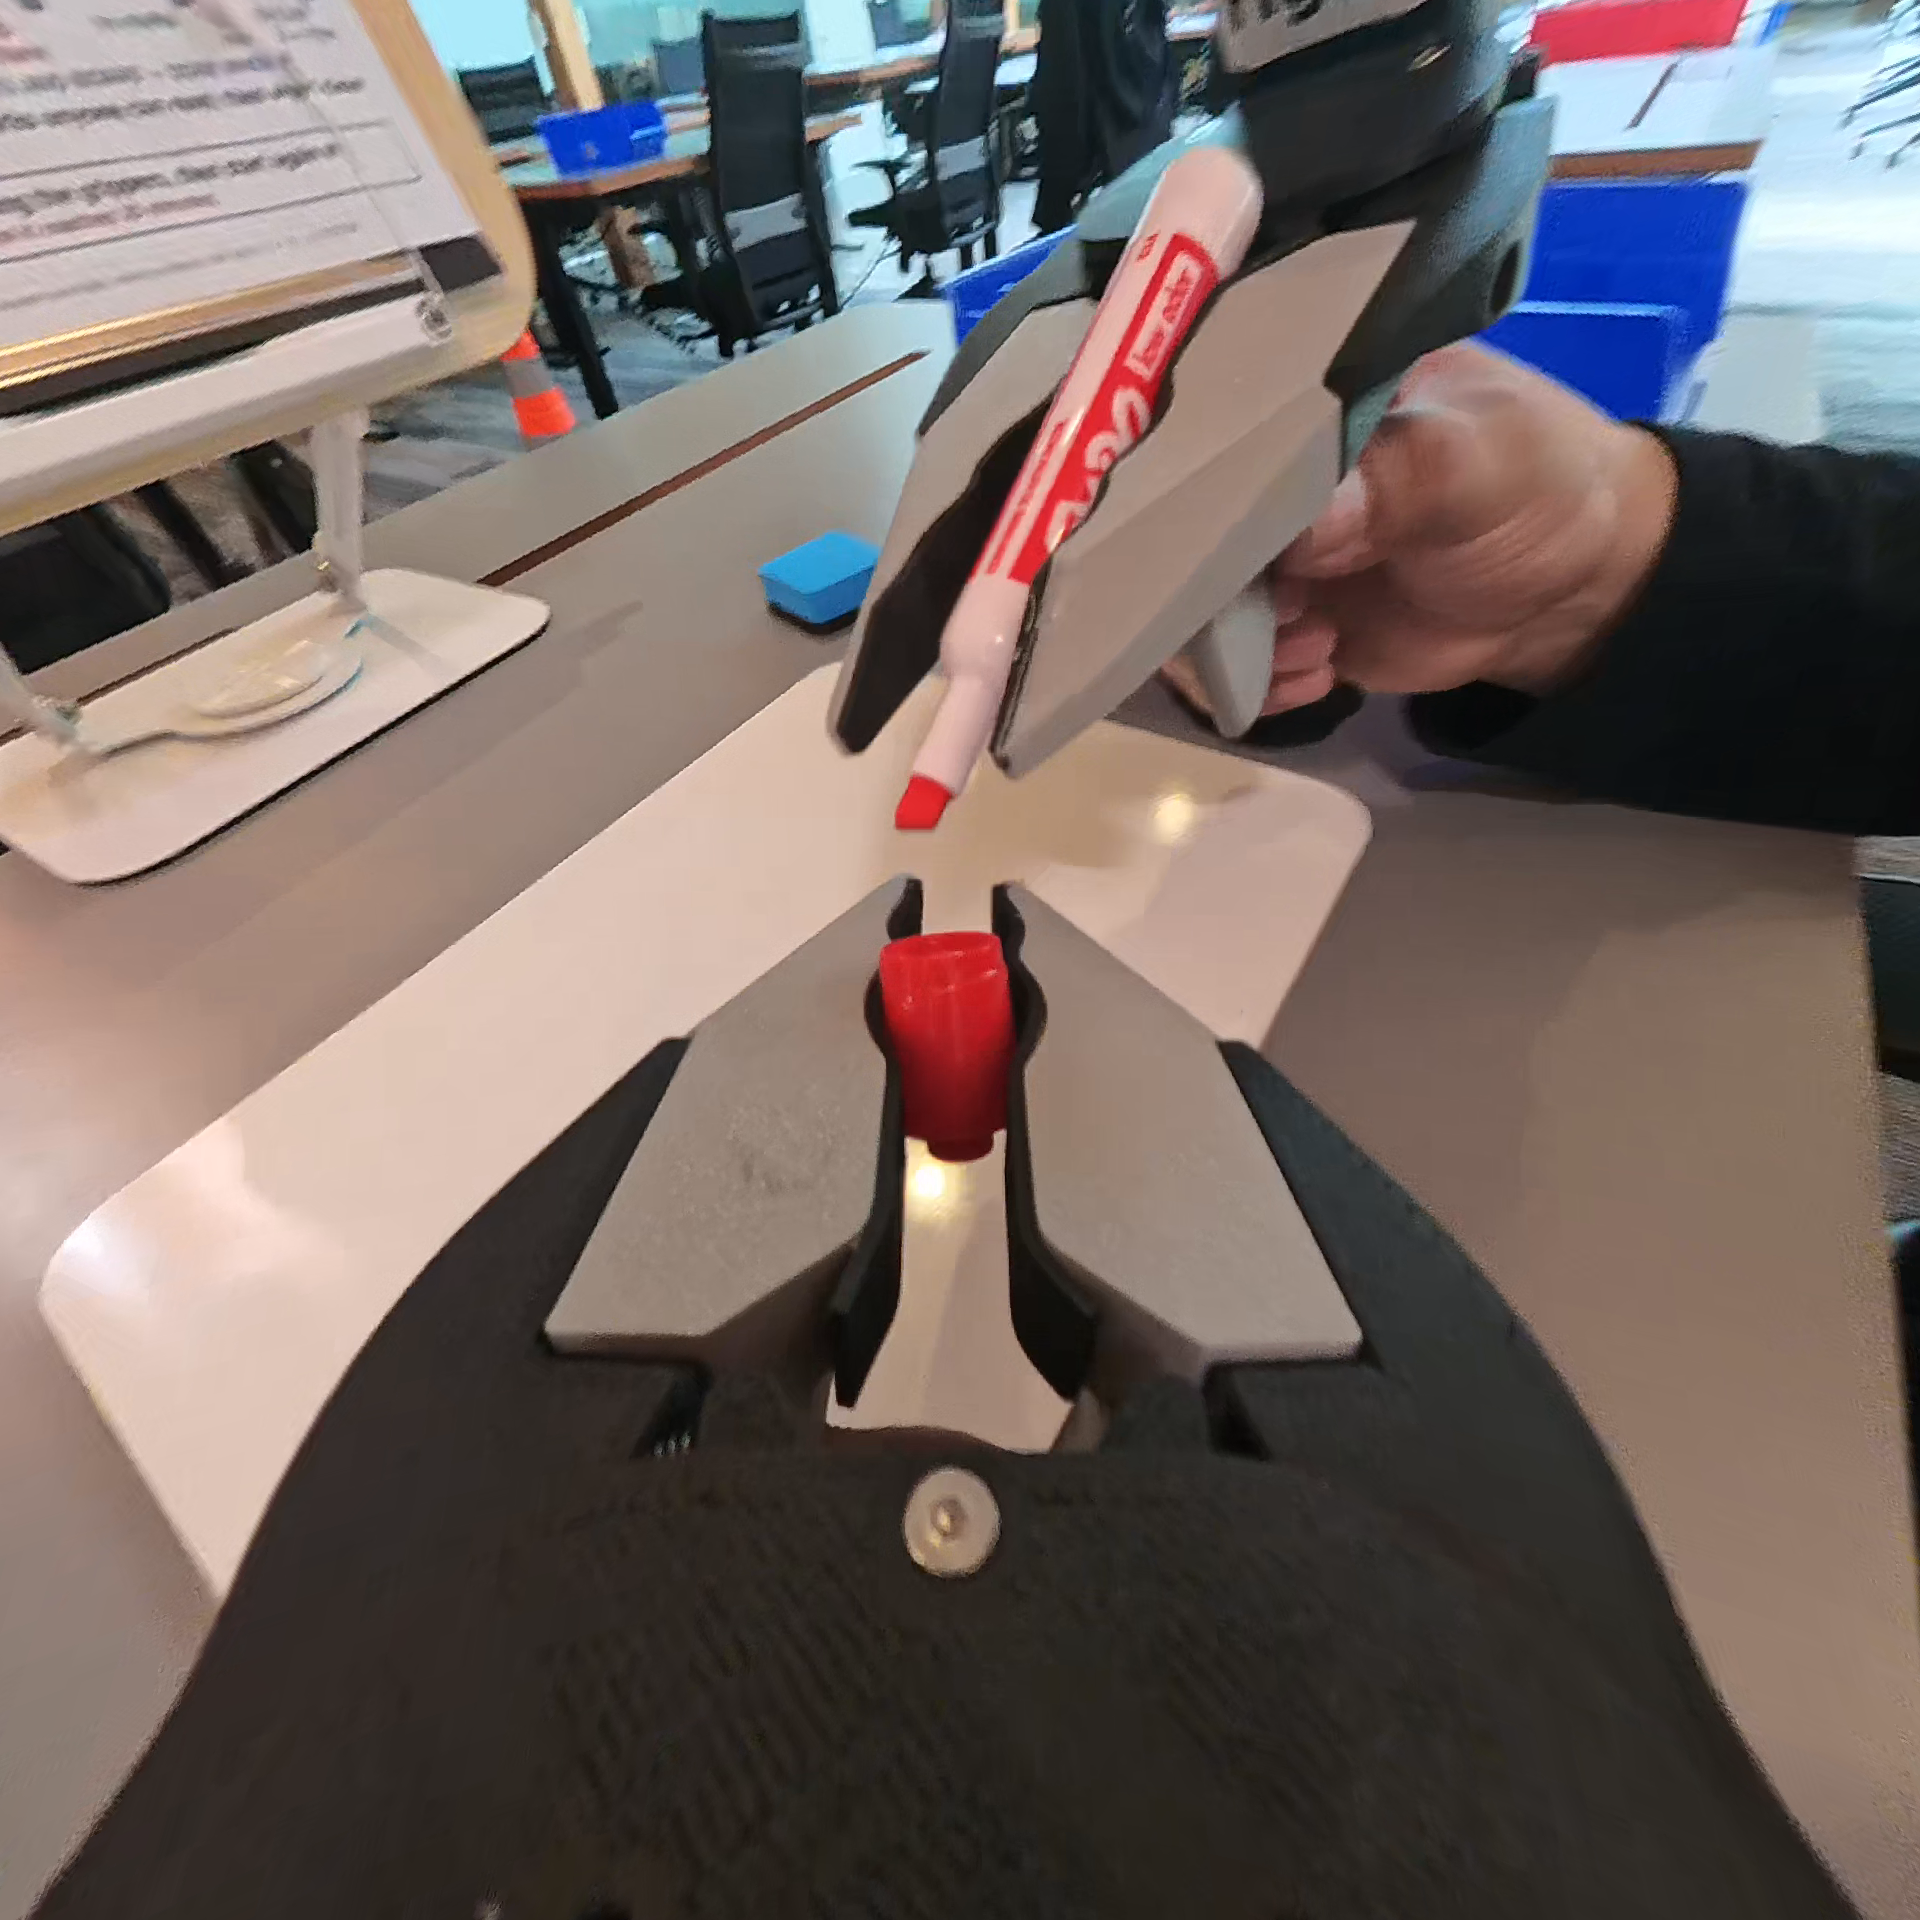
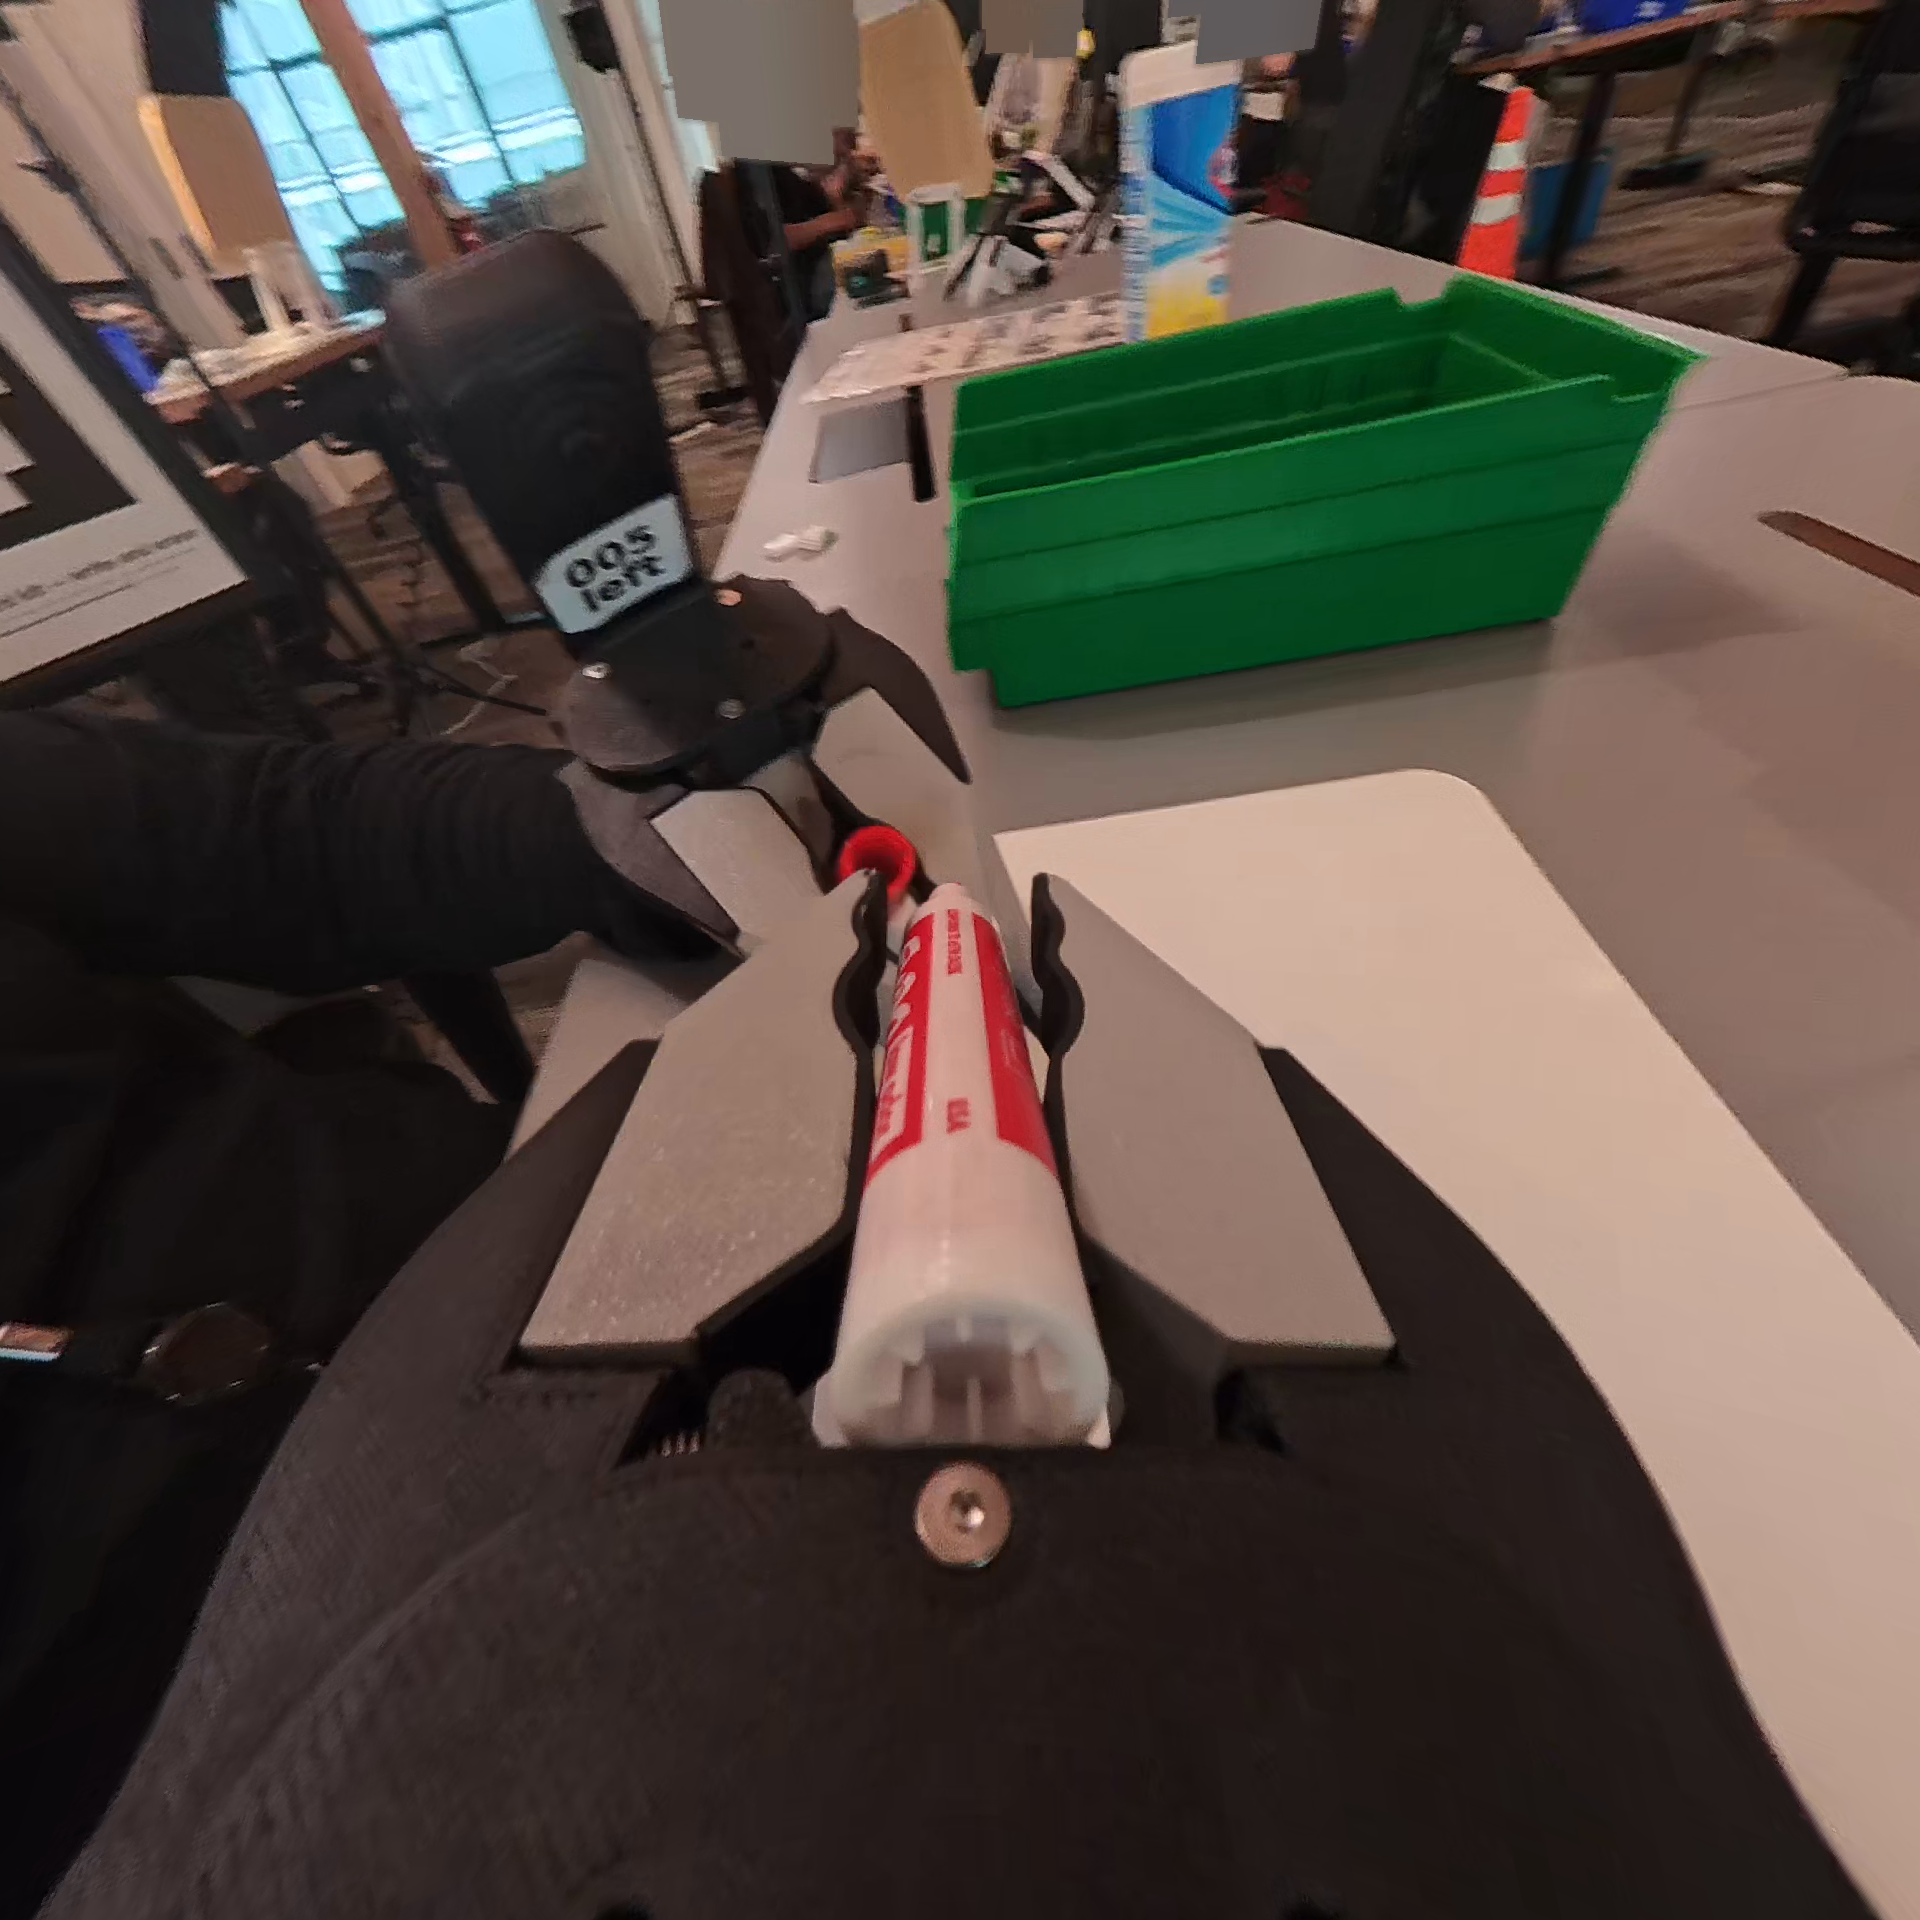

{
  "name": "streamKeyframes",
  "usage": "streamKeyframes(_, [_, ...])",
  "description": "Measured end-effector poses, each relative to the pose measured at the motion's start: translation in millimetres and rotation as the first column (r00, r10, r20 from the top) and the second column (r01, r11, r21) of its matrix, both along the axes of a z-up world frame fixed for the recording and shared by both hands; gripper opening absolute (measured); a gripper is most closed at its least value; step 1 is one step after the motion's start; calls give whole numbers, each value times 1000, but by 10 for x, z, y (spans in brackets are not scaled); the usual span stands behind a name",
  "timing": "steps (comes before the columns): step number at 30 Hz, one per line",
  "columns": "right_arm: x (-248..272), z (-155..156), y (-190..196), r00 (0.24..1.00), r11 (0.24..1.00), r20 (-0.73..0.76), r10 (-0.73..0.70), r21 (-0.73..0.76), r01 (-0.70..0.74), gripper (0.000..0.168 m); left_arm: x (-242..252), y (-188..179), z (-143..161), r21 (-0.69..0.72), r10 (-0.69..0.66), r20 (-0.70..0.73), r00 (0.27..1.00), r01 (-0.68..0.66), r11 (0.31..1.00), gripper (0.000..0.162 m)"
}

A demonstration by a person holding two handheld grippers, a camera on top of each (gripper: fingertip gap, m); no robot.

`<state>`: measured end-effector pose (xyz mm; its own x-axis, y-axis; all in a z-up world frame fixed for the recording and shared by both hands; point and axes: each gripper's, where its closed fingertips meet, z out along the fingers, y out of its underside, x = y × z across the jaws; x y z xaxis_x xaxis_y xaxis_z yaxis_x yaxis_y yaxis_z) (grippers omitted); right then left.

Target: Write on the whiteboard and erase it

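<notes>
Marker [image 1: 1081, 447] sits pinched lengthwise in the right gripper [image 1: 935, 717], bare red tip aimed down at the whiteboard [image 1: 520, 1039] for writing. Left gripper [image 1: 956, 904] squeezes the red cap [image 1: 951, 1039], keeping it clear. Blue eraser [image 1: 821, 577] waits at eleven o'clock.

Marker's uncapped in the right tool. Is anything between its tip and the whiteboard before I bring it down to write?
Nothing visible blocks it. The marker tip hangs in open air above the bare whiteboard. The left tool holds the red cap just short of the tip, nearer the left camera, not under it. The blue eraser lies off the board.
</notes>
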<state>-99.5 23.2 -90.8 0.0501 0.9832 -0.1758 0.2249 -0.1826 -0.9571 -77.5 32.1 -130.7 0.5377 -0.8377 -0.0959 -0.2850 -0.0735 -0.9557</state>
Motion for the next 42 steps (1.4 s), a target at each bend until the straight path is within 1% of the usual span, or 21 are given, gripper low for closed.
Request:
streamKeyframes(4, [93,-257,207,987,996,140,-85,-12,87,27,-247,216,-115,-18,126,-72,989,-128,992,11])
streamKeyframes(7, [132,-500,238,959,994,271,-86,-39,100,26,-401,328,-114,-41,200,-58,978,-203,978,11])
streamKeyframes(11, [195,-810,230,897,994,435,-72,-45,102,26,-382,318,-108,-57,197,-39,980,-199,978,11])
streamKeyframes(15, [231,-929,215,860,995,505,-73,-23,98,26,-346,292,-124,-25,189,-71,979,-191,981,11])
streamKeyframes(18, [279,-1020,220,824,996,561,-82,7,94,26,-342,288,-123,-30,186,-66,980,-188,982,11])
streamKeyframes(23, [308,-1036,207,820,996,568,-65,-10,86,27,-342,287,-120,-37,182,-58,982,-185,982,11])
streamKeyframes(26, [297,-993,225,836,996,544,-73,-11,94,27,-329,278,-132,-39,176,-65,982,-178,983,11])
streamKeyframes(28, [294,-992,193,840,995,541,-49,-45,88,26,-328,276,-134,-39,175,-67,982,-178,983,11])
streamKeyframes(31, [320,-1044,221,821,995,567,-69,-18,96,27,-320,268,-141,-43,169,-68,983,-172,984,11])
streamKeyframes(35, [310,-1016,222,828,995,556,-71,-15,96,27,-313,264,-149,-45,165,-73,984,-168,985,11])
streamKeyframes(37, [287,-968,222,845,996,530,-72,-12,92,27,-291,242,-157,-53,147,-73,986,-151,987,11])
streamKeyframes(42, [220,-717,190,911,996,409,-53,-44,78,26,-230,181,-175,-61,101,-82,992,-106,993,11])
